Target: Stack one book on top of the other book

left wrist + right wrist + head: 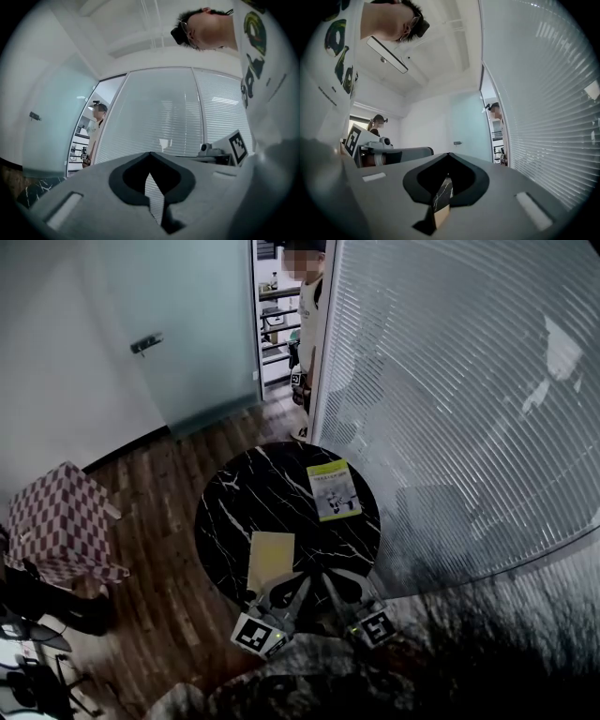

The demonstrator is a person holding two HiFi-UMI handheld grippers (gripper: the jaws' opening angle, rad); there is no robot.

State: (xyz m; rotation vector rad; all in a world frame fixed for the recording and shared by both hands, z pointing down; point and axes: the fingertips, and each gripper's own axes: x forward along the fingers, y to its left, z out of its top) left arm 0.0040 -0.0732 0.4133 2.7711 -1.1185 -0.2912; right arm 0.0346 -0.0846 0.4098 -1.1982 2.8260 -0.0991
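Two books lie apart on the round black marble table (234, 512). One has a green-and-white cover (333, 489) and lies at the far right. The other, plain pale yellow (270, 559), lies near the front edge. My left gripper (302, 584) and right gripper (330, 582) hang side by side over the table's front edge, just right of the yellow book, tips close together. Both are shut and hold nothing. In the left gripper view the jaws (150, 155) meet, pointing level at the blinds. In the right gripper view the jaws (449, 155) meet too, with a sliver of table (443, 190) in the gap.
A glass wall with blinds (450, 390) curves along the table's right side. A person (305, 306) stands in the doorway beyond the table. A checkered seat (61, 521) stands on the wood floor at the left, with dark gear (37, 652) below it.
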